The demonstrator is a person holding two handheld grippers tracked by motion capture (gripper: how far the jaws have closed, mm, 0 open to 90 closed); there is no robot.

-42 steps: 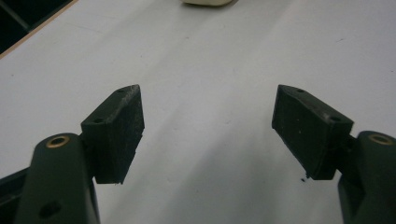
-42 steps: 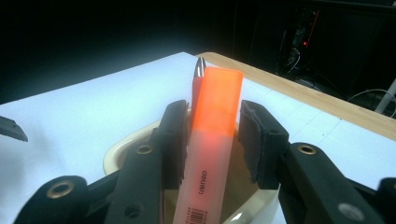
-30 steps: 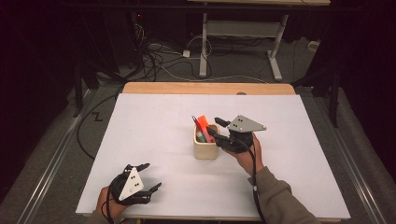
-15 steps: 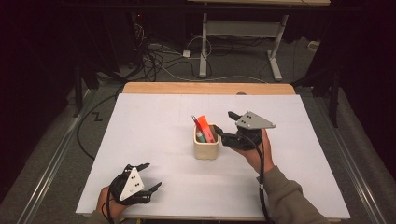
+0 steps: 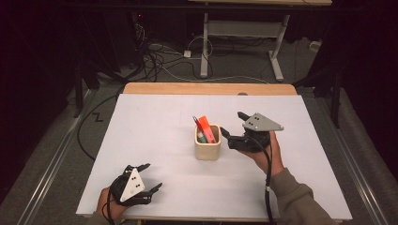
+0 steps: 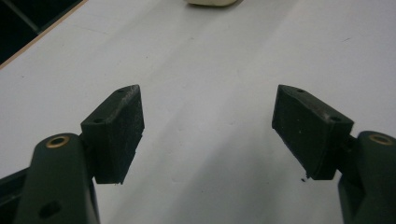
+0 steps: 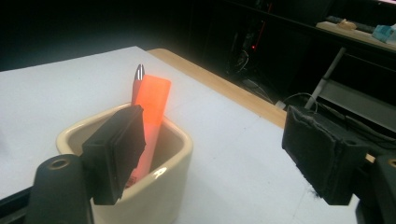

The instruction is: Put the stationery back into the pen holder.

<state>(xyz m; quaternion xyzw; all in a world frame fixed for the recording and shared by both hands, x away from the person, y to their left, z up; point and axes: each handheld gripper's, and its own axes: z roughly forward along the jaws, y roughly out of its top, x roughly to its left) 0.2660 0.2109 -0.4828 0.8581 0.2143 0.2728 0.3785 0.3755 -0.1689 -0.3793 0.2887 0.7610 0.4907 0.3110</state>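
Observation:
A cream cup [image 5: 207, 145] stands mid-table holding an orange highlighter [image 5: 207, 128], a red pen [image 5: 199, 124] and something green. My right gripper [image 5: 232, 123] hovers just right of the cup, apart from it. Its jaws have just been opening and nothing is between them. In the right gripper view the wide-set pads [image 7: 116, 151] frame the cup [image 7: 163, 186], the highlighter [image 7: 152, 107] and the pen tip [image 7: 139, 73]. My left gripper [image 5: 152, 176] rests open near the front left edge. Its jaws [image 6: 208, 126] stand over bare sheet, with the cup's base [image 6: 212, 2] far ahead.
A white sheet [image 5: 155, 122] covers the table, with a strip of wood [image 5: 206, 88] showing along the far edge. Cables [image 5: 159, 56] and a desk frame [image 5: 244, 33] lie on the floor beyond. Dark floor flanks both sides.
The right gripper has drawn back from over the cup to its right and risen a little, its jaws spreading wide. The left gripper has stayed put.

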